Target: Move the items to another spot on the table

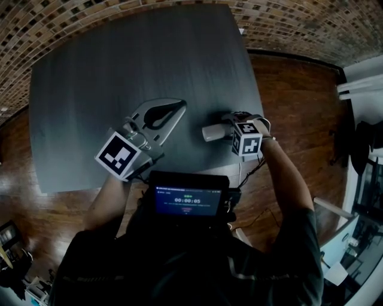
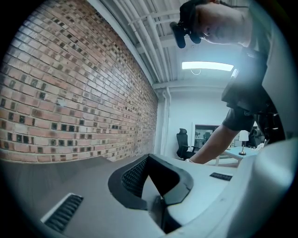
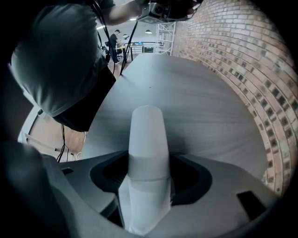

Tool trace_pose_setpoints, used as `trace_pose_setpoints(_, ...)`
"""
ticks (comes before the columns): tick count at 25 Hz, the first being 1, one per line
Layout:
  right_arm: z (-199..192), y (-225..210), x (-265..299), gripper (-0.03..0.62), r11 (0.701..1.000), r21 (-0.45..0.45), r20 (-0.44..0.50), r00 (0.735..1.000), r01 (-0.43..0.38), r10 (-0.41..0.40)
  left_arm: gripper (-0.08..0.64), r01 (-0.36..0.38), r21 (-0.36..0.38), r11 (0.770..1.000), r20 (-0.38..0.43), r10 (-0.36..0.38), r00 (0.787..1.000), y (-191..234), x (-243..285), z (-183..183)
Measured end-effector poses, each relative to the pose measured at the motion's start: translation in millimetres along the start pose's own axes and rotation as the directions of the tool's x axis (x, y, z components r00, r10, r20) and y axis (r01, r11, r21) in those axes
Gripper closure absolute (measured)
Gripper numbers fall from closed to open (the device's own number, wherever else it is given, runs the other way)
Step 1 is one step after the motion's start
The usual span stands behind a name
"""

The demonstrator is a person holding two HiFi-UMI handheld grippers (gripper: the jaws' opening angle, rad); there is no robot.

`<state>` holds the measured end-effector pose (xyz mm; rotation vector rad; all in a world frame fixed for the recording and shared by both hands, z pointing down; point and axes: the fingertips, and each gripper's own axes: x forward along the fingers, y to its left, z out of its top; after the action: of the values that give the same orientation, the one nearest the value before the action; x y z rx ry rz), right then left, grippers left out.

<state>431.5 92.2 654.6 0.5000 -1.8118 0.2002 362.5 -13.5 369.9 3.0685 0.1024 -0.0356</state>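
Head view: a dark grey table [image 1: 119,72] with a faint grain stands on a reddish wooden floor [image 1: 293,89], its far edge close to a brick wall [image 1: 72,18] that runs along the top of the frame. The left gripper view shows the same brick wall on its left, and beyond it a white room with a lit ceiling panel [image 2: 207,66] and a black office chair [image 2: 183,142].

Towards the near right part of the table is a white cylinder [image 1: 210,132]. The right gripper [image 1: 226,129] comes down on it from the near side and has one end of it, while the other end points to the left, away from the gripper. In the right gripper view the cylinder runs lengthwise between the two jaws, which press against its sides, and its rounded far end reaches past them over the grey surface. Whether it rests on the table or is just clear of it cannot be told.

The left gripper [image 1: 181,104] lies level over the table, left of the cylinder and apart from it, with its jaws closed tip to tip around nothing.

Counted: one table, one white cylinder, two grippers, one marker cube on each [image 1: 119,155] [image 1: 247,138], and one lit screen [image 1: 188,200] at the person's chest
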Motion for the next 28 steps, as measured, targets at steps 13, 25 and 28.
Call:
trace_pose_setpoints(13,15.3,10.0,-25.1,0.314,0.995,0.096,0.03,0.999,0.041,-0.044,0.557,-0.004,0.029,1.0,0.036,0.003,0.999,-18.9,-21.5,18.8)
trace_pose_setpoints(25,66.8,48.1,-94.1,0.314,0.97,0.19,0.06,0.985,0.149,-0.163,0.557,0.003,0.138,0.99,0.092,-0.015,0.996,-83.3,-87.6,71.5)
trace_pose_setpoints(28,81.2,62.6,-112.0,0.314,0.961,0.203,0.055,0.978,0.186,-0.201,0.557,-0.021,0.135,0.991,0.095,0.008,0.995,-101.0,-116.6,82.0)
